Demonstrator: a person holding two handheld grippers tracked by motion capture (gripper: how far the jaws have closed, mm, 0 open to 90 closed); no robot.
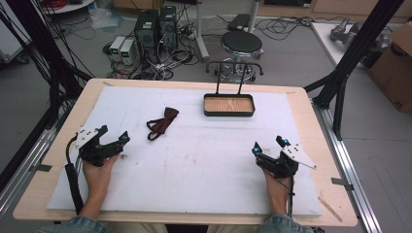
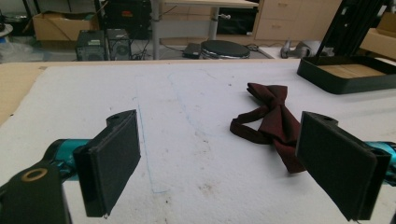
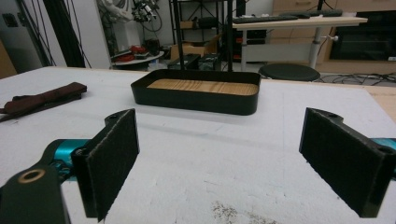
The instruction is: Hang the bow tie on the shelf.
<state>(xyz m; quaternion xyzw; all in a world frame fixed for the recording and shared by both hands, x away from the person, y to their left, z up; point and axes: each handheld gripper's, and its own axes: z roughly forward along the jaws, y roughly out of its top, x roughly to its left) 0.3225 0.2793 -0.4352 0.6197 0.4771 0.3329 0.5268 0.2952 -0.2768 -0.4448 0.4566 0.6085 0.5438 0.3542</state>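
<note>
Bow tie [image 1: 163,123] lies on the white mat [image 1: 194,160] near the tray [image 1: 229,105], both grippers [image 1: 115,141] [image 1: 268,145] wide open.

Table [image 1: 311,104]: pale wood rim, covered by a white mat [image 1: 194,160] with faint grey-brown smudges and a thin blue line visible in the left gripper view. Bow tie [image 1: 163,123]: dark maroon, plain, no pattern. Tray [image 1: 229,112]: black walls, light wood-grain floor with tan streaks. Left gripper [image 1: 114,139]: black body, black pads, teal accent at the jaw bases, pale grey top plate. Right gripper [image 1: 268,144]: same black, teal accents, pale grey plate. Brass-coloured ring on the near black part in each gripper view. Sleeves [image 1: 80,224]: blue denim. Stool [image 1: 241,42]: black seat, chrome legs. Floor: grey. Cardboard box [image 1: 396,63]: brown.
</note>
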